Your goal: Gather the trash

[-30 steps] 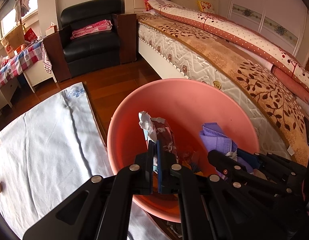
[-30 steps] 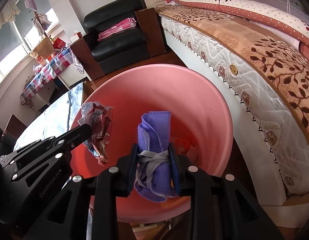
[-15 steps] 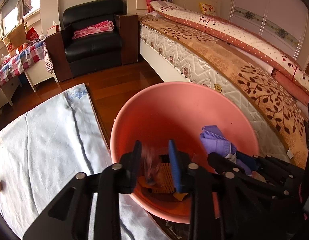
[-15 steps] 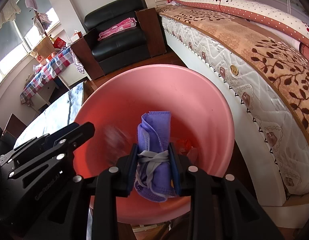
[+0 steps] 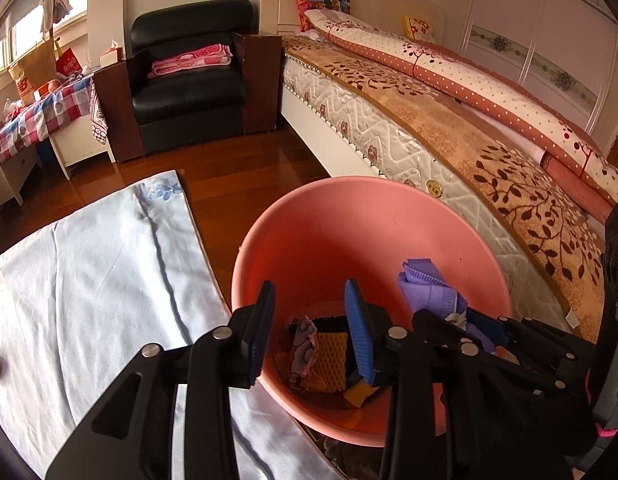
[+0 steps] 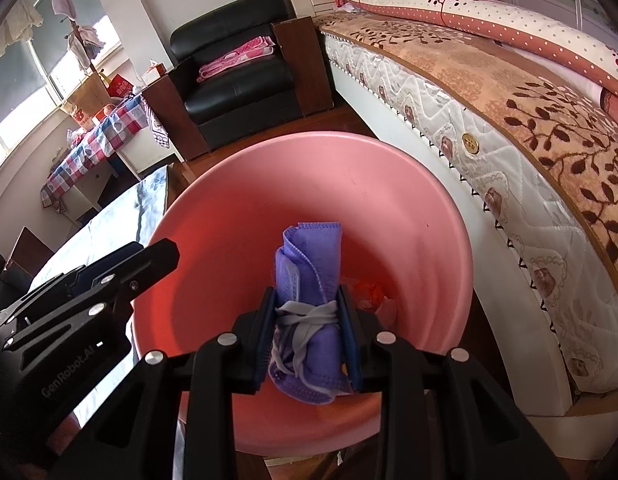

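Note:
A pink plastic bin (image 5: 349, 216) (image 6: 269, 184) stands on the floor between the table and the bed. My left gripper (image 5: 309, 332) is open and empty over its near rim. Below it, on the bin's bottom, lie a crumpled wrapper (image 5: 303, 346) and an orange foam net (image 5: 329, 360). My right gripper (image 6: 309, 332) is shut on a rolled purple face mask (image 6: 309, 276) and holds it over the bin. The mask also shows in the left wrist view (image 5: 429, 292).
A table with a pale blue cloth (image 5: 89, 280) lies left of the bin. A bed (image 5: 449, 140) runs along the right. A black armchair (image 5: 189, 80) and a checked-cloth side table (image 5: 37, 120) stand at the back. Wooden floor (image 5: 229, 176) lies between.
My left gripper opened and let go of the crumpled wrapper, which fell into the bin. The right gripper kept still with the mask.

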### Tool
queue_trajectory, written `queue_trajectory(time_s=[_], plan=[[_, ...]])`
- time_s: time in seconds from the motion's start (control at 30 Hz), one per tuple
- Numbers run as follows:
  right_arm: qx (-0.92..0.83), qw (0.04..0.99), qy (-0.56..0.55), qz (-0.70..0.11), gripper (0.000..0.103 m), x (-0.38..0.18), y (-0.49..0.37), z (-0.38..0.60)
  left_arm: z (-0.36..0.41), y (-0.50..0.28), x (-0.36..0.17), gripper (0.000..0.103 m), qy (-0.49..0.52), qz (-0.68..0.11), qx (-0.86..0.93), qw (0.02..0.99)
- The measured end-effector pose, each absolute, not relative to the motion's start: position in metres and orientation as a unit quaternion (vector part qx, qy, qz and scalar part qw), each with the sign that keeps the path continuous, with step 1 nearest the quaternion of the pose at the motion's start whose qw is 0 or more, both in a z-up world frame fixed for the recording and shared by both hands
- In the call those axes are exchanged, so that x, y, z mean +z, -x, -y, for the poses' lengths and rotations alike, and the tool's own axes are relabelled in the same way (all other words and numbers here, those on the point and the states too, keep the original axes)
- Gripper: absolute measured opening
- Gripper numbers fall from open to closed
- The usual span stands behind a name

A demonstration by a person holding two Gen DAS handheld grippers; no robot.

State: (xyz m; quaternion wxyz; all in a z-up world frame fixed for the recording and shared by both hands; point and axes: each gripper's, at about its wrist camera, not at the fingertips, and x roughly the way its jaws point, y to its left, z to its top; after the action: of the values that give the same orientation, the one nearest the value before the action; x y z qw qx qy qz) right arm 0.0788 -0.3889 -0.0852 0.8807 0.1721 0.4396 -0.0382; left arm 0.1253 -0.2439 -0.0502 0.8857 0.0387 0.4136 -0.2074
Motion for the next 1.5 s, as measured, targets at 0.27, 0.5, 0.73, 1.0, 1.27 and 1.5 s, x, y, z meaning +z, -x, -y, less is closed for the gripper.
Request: queue_trajectory(time_s=[0.27,0.5,0.73,1.0,1.27,1.5], plan=[[-0.04,0.881,-0.171,-0.438,0.03,-0.085,-0.081,0.39,0.24,-0.126,-0.048,0.037,-0.03,-0.413,-0.209,0.886],[-0.046,0.883,-0.172,-0.434,0.039,-0.084,-0.081,0.391,0.238,-0.125,-0.045,0.038,-0.029,-0.411,-0.212,0.886],[-0.048,0.887,-0.168,-0.427,0.04,-0.079,-0.079,0.392,0.238,-0.123,-0.041,0.044,-0.028,-0.408,-0.212,0.887],[-0.053,0.892,-0.166,-0.417,0.045,-0.072,-0.07,0.391,0.236,-0.116,-0.033,0.045,-0.028,-0.401,-0.214,0.89],[-0.064,0.902,-0.153,-0.398,0.051,-0.055,-0.055,0.382,0.225,-0.104,-0.021,0.045,-0.022,-0.389,-0.21,0.897],[-0.076,0.914,-0.13,-0.377,0.059,-0.038,-0.038,0.367,0.209,-0.088,-0.009,0.045,-0.014,-0.374,-0.197,0.906]])
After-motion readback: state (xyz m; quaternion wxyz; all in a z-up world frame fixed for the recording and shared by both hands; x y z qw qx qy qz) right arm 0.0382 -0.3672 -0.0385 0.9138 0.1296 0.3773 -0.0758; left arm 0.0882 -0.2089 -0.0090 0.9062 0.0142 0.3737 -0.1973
